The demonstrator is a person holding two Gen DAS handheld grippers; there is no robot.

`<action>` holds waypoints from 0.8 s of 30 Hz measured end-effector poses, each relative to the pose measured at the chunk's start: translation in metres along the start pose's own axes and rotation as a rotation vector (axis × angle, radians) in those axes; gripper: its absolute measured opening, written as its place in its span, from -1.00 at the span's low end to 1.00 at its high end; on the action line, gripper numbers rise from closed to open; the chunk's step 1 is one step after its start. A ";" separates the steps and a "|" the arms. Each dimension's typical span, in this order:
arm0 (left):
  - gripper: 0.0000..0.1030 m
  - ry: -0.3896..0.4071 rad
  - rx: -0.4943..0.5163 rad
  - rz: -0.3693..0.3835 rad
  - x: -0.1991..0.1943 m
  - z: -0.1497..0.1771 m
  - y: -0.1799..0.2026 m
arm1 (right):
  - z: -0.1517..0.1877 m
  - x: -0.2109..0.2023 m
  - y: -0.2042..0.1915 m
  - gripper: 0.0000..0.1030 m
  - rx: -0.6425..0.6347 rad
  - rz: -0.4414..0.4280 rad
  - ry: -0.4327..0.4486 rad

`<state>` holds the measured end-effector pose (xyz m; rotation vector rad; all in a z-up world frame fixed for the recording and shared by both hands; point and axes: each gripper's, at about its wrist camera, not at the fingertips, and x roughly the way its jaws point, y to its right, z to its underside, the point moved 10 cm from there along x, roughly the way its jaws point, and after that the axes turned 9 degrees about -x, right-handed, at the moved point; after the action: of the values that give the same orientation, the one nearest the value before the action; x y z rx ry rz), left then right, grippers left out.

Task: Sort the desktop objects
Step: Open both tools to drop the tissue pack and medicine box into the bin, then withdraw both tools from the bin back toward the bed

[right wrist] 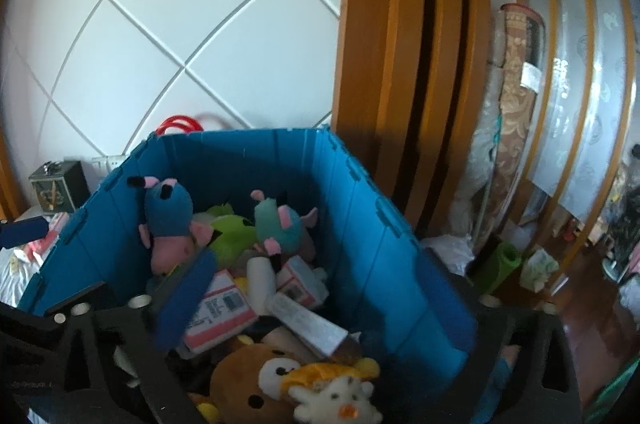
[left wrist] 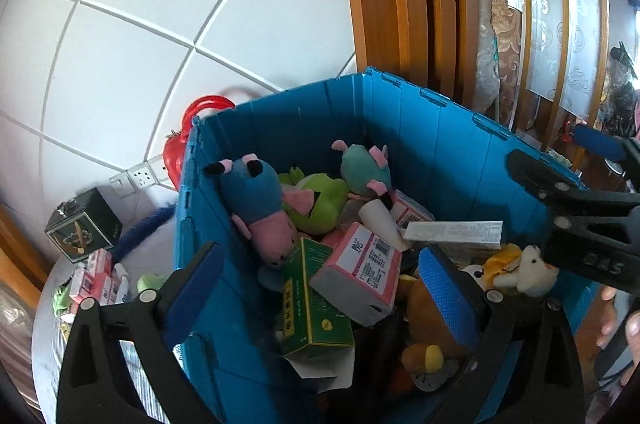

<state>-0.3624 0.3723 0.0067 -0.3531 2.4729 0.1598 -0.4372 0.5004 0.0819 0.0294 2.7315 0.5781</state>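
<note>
A blue plastic crate (left wrist: pixel 460 152) holds plush toys and boxes. In it lie a blue and pink plush mouse (left wrist: pixel 256 200), a green plush (left wrist: pixel 320 200), a teal plush (left wrist: pixel 366 166), a pink box (left wrist: pixel 360 276) and a green box (left wrist: pixel 312 304). My left gripper (left wrist: pixel 320 288) is open and empty above the crate's near corner. My right gripper (right wrist: pixel 316 292) is open and empty over the crate (right wrist: pixel 360 208), above a brown bear plush (right wrist: pixel 256 380) and a white and yellow plush (right wrist: pixel 336 396). The right gripper's arm also shows at the right of the left wrist view (left wrist: pixel 576 200).
Left of the crate a table (left wrist: pixel 48 304) carries a dark green box (left wrist: pixel 82 224), several pink boxes (left wrist: pixel 94 276) and a red bag (left wrist: pixel 188 140). A wooden door frame (right wrist: pixel 384 44) and a rolled carpet (right wrist: pixel 516 104) stand behind the crate.
</note>
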 end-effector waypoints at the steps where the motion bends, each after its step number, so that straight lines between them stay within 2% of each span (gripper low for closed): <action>1: 0.93 0.007 0.003 -0.003 -0.002 0.000 -0.001 | -0.001 -0.004 0.001 0.99 0.002 0.005 0.007; 6: 0.93 0.039 0.013 -0.028 -0.013 0.001 -0.009 | -0.002 -0.025 0.003 1.00 0.027 0.014 0.032; 13: 0.93 0.092 -0.012 0.011 -0.038 0.002 -0.021 | 0.002 -0.044 -0.003 1.00 0.034 0.020 0.035; 24: 0.93 0.148 -0.091 0.010 -0.071 0.008 -0.075 | -0.005 -0.073 -0.050 1.00 0.003 -0.012 0.075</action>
<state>-0.2819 0.3177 0.0414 -0.4049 2.6190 0.2597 -0.3678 0.4459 0.0900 -0.0085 2.8029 0.5824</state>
